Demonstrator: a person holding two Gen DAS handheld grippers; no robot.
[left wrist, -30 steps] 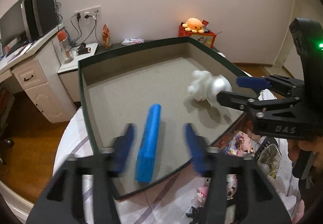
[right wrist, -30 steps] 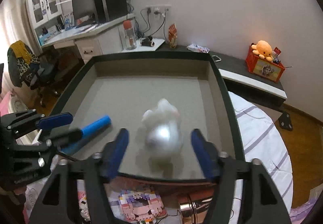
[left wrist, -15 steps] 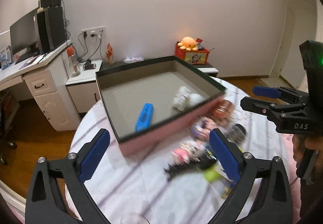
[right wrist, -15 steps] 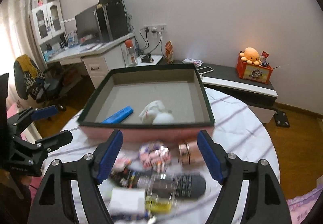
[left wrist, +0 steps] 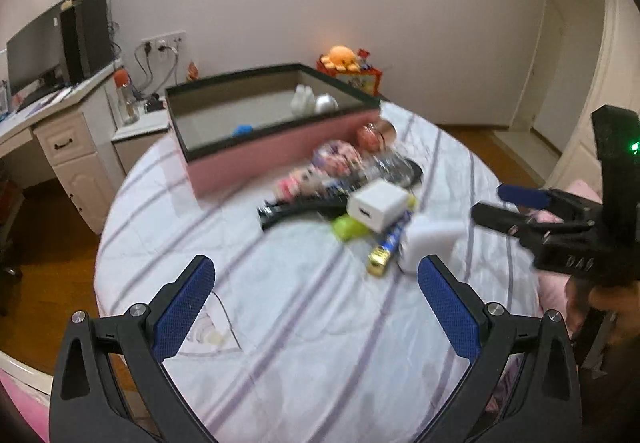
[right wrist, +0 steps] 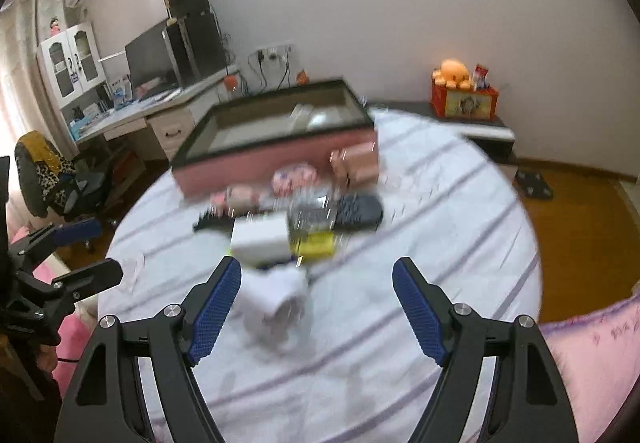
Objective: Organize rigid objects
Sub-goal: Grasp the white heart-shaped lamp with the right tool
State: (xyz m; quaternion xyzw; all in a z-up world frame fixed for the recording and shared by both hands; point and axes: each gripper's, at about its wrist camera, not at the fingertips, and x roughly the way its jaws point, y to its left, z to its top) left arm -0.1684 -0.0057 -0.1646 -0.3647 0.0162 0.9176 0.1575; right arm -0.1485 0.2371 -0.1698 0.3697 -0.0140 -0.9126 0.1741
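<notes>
A pink box [left wrist: 276,147] with a dark rim stands at the far side of the round table. Inside it lie a blue stick [left wrist: 242,130], a white figure [left wrist: 301,101] and a silver ball [left wrist: 327,103]. In front of the box is a blurred heap: a white charger cube [left wrist: 378,205], a green piece [left wrist: 350,228], a battery [left wrist: 386,248], a white block [left wrist: 430,243] and a black remote [right wrist: 354,211]. My left gripper [left wrist: 316,271] hangs open over bare cloth, holding nothing. My right gripper [right wrist: 316,267] is open too, with the white block [right wrist: 276,299] just beyond its left finger.
The striped tablecloth [left wrist: 304,331] covers the table nearest me. Pink toy pieces [left wrist: 336,159] and a copper cylinder [right wrist: 356,163] lie against the box front. A desk with a monitor [right wrist: 156,59] stands at the far left, and a low shelf holds an orange plush [right wrist: 452,71].
Both grippers have pulled back from inside the box to the near side of the table and opened wider. The blue stick and the white figure stay behind in the box.
</notes>
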